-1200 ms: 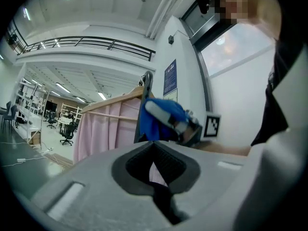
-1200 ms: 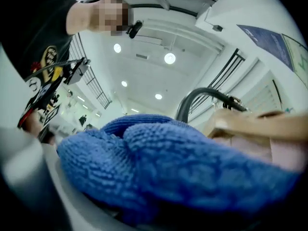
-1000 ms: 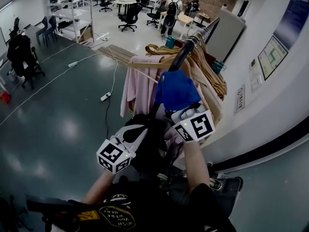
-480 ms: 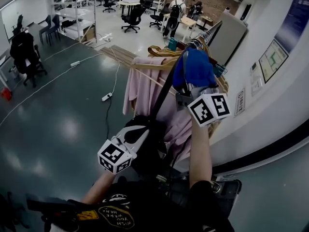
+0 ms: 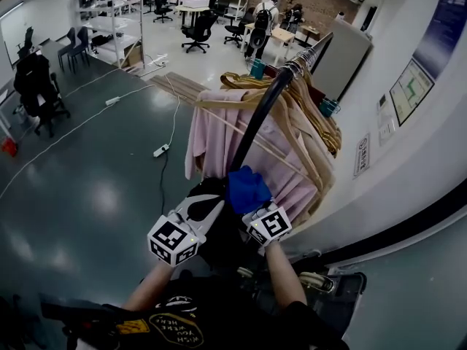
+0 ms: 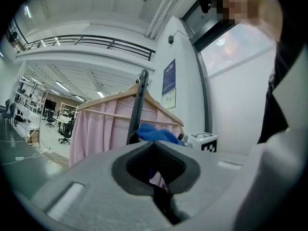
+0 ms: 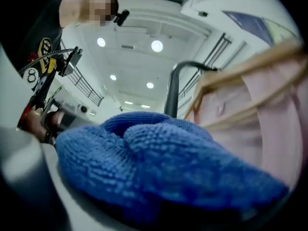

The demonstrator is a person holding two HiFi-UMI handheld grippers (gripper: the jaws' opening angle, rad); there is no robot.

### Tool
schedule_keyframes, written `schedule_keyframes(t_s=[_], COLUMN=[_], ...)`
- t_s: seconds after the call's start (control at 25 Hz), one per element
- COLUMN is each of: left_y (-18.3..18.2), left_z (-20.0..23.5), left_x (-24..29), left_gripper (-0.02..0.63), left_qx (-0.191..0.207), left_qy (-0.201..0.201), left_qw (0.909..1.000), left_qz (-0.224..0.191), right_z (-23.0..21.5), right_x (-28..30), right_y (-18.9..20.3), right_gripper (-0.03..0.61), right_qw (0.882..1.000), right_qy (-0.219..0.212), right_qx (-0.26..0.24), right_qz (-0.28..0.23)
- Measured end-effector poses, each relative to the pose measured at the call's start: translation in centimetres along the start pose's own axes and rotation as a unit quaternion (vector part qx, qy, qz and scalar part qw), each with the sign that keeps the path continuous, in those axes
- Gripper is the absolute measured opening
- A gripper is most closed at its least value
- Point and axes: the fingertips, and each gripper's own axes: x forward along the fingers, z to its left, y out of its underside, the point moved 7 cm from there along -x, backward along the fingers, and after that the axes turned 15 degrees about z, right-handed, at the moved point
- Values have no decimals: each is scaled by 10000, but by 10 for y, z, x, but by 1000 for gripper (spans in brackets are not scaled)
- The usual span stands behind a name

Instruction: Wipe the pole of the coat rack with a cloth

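The coat rack's black pole (image 5: 263, 115) runs away from me, hung with wooden hangers (image 5: 314, 122) and pink garments (image 5: 211, 137). My right gripper (image 5: 249, 201) is shut on a blue cloth (image 5: 248, 188), which is pressed onto the near, low part of the pole. In the right gripper view the cloth (image 7: 163, 172) fills the frame and hides the jaws, with the pole (image 7: 172, 97) rising behind it. My left gripper (image 5: 204, 204) sits just left of the cloth at the pole's near end, jaws shut. In the left gripper view the pole (image 6: 137, 109) and cloth (image 6: 154, 133) lie beyond its tips (image 6: 156, 150).
A white wall with posters (image 5: 412, 86) runs close along the rack's right side. On the grey floor to the left lie a power strip and its cable (image 5: 159, 149). Office chairs (image 5: 33, 86) and shelving stand farther off.
My right gripper slid the blue cloth up to the far end of the pole, then back down to the near end. The left gripper has hardly moved.
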Motion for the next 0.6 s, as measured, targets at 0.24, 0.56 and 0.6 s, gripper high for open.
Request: schedule_keyframes(t_s=[0.24,0.56,0.6], left_y=[-2,-4,-5], left_z=[0,1,1], left_x=[3,0,0], left_gripper=[0,0,0], left_qx=[26,40,38], left_qy=[58,71,68], left_qw=[10000,10000,10000], left_qz=[34,-27,-33], right_z=[3,-12,-15], right_x=[1,-2,-3], right_y=[22,-102,-122], right_gripper=[8,8,8], right_qw=[9989,9936,9930], right_qy=[-30,-235,-254], right_qx=[-4,-1080,-1080], right_qz=[458,-223,-408])
